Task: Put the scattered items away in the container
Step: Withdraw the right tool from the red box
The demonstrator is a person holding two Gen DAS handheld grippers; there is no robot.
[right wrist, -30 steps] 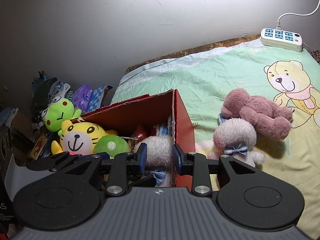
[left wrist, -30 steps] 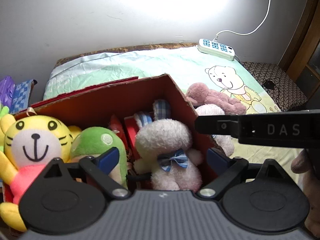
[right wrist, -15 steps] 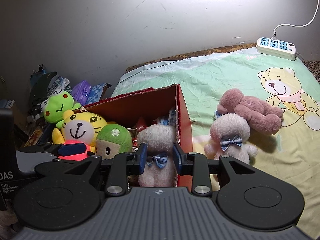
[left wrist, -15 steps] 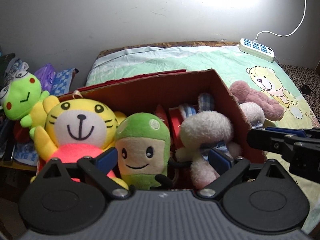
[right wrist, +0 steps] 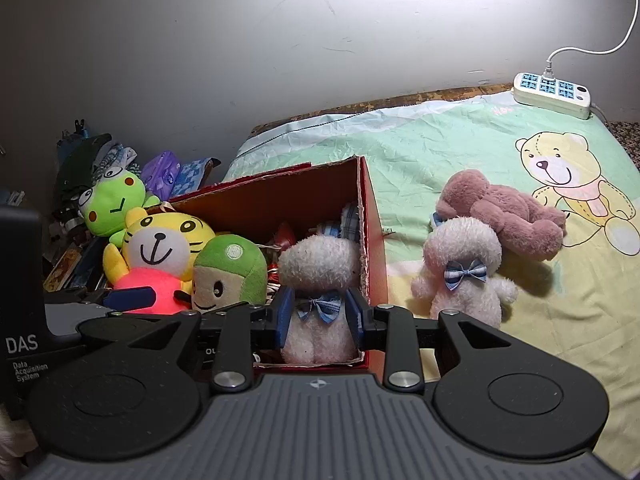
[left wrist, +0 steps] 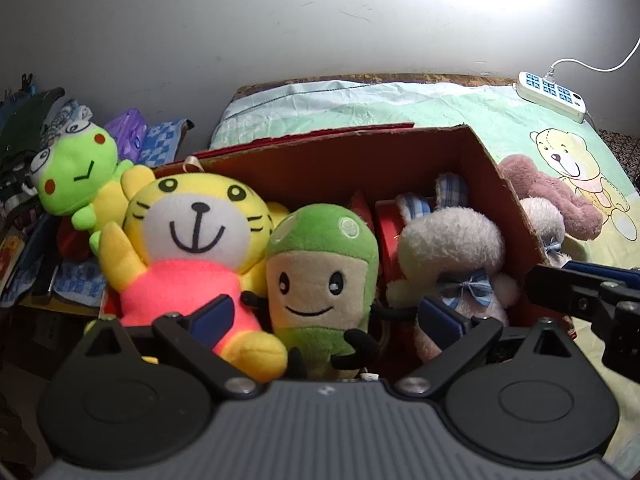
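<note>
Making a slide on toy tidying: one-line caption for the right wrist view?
Right gripper open around a white plush in the red box; another white plush and a pink bear remain on the bed.

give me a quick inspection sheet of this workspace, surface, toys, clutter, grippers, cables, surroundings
Surface: bed with a green bear-print sheet, wrinkled.
Job's things: red cardboard box holds a yellow tiger plush, a green-capped smiling plush and a white fluffy plush with a blue bow; a second white bow-tie plush and a brown plush bear lie on the sheet outside it.
Clutter: green frog plush and a heap of cloths and packets left of the box.
Grippers: left gripper open wide in front of the box; right gripper part open around the boxed white plush, contact unclear.
Cables: white power strip with its cord at the bed's far corner.
Surroundings: plain grey wall.
</note>
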